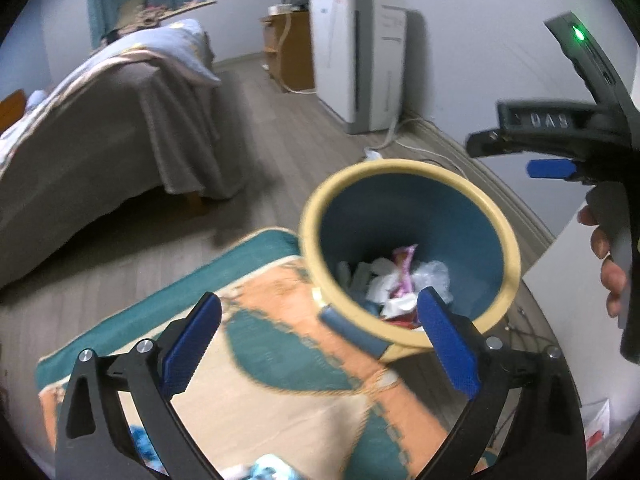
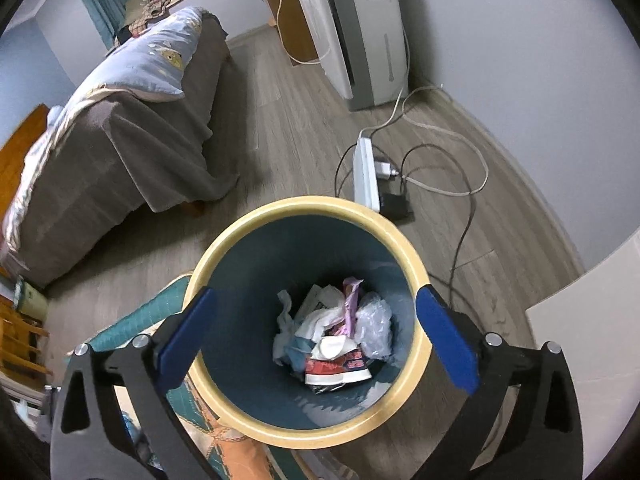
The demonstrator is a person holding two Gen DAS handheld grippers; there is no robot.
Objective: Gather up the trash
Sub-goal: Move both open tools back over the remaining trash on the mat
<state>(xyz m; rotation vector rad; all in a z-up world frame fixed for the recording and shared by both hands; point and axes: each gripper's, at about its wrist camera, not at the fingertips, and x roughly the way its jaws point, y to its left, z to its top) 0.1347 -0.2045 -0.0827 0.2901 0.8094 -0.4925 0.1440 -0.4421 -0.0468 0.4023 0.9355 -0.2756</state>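
Observation:
A round bin with a cream rim (image 1: 400, 168) (image 2: 312, 204) and blue inside stands on the floor at the rug's corner. Crumpled paper, plastic and wrappers (image 1: 396, 280) (image 2: 336, 336) lie at its bottom. My left gripper (image 1: 316, 336) is open and empty, above the rug just left of the bin. My right gripper (image 2: 312, 336) is open and empty, directly above the bin's mouth. In the left wrist view the right gripper (image 1: 552, 160) shows at the far right, held in a hand.
A patterned teal and orange rug (image 1: 256, 360) lies beside the bin. A bed with a grey cover (image 1: 112, 128) (image 2: 120, 140) stands to the left. A power strip with cables (image 2: 366, 172) lies behind the bin. A white appliance (image 1: 356, 56) stands by the wall.

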